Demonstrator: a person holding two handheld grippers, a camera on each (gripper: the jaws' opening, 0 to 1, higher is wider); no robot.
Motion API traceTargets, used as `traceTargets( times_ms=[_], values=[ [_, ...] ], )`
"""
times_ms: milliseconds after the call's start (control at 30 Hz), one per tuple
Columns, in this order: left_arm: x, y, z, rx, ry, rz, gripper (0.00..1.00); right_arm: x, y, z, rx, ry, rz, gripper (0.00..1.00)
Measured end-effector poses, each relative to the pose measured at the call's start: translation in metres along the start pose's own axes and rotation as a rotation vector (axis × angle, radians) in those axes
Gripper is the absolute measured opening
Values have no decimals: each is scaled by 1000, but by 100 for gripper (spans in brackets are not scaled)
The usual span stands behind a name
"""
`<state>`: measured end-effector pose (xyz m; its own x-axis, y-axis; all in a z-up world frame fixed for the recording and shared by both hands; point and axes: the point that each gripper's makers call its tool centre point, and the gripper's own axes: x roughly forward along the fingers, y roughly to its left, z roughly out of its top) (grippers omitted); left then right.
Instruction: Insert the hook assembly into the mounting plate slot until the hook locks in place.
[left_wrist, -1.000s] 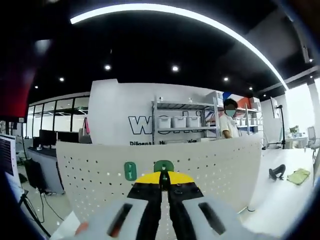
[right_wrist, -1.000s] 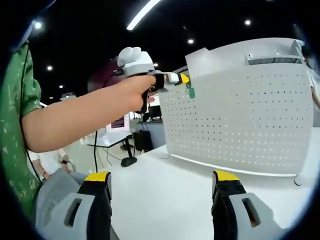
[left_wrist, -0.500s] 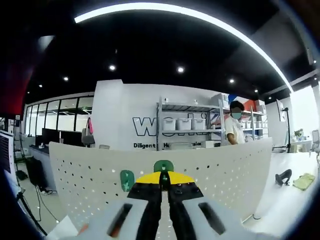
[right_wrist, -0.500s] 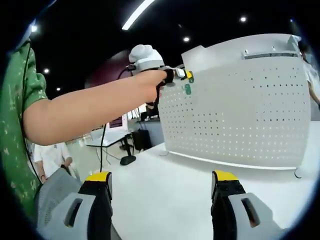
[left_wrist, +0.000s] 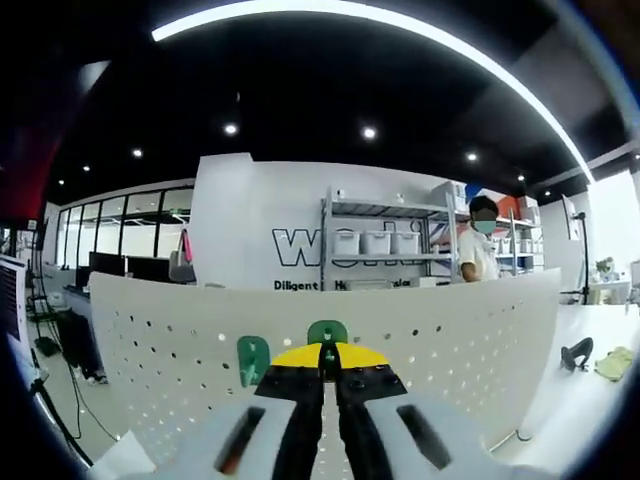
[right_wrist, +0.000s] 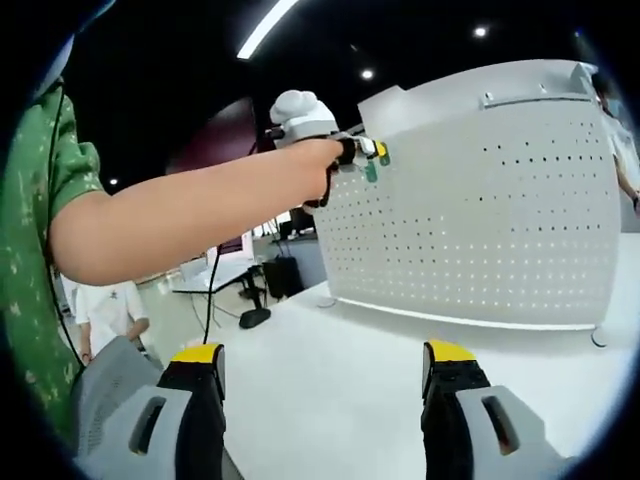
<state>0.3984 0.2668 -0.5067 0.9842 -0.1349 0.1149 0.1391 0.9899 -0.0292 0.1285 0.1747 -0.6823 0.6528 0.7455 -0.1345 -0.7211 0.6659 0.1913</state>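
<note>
The mounting plate (left_wrist: 450, 335) is a white perforated panel standing upright on a white table (right_wrist: 330, 345). My left gripper (left_wrist: 328, 357) is shut on a green hook (left_wrist: 327, 332) that sits just above its yellow tips, up against the panel near its top edge. A second green hook (left_wrist: 252, 358) hangs on the panel a little to the left. In the right gripper view a person's bare arm holds the left gripper (right_wrist: 366, 150) at the upper left corner of the panel (right_wrist: 490, 230), with a green hook (right_wrist: 371, 172) at its tips. My right gripper (right_wrist: 325, 375) stands open and holds nothing, low over the table.
Behind the panel stand a metal shelf rack (left_wrist: 375, 245) with white bins and a person (left_wrist: 480, 250). A black object (left_wrist: 573, 352) and a green cloth (left_wrist: 613, 362) lie on the table at the right. A seated person (right_wrist: 110, 310) is at far left.
The left gripper, with its hook, has risen and moved closer to the panel's top edge; the hook on the panel has slid left in its view. The right gripper has stayed open.
</note>
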Motion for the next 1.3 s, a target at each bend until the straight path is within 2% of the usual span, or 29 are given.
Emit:
traceTargets(
  times_ms=[1300],
  values=[
    [15, 3, -11, 3, 26, 13, 3, 0, -7, 0, 20, -8, -12, 81]
  ],
)
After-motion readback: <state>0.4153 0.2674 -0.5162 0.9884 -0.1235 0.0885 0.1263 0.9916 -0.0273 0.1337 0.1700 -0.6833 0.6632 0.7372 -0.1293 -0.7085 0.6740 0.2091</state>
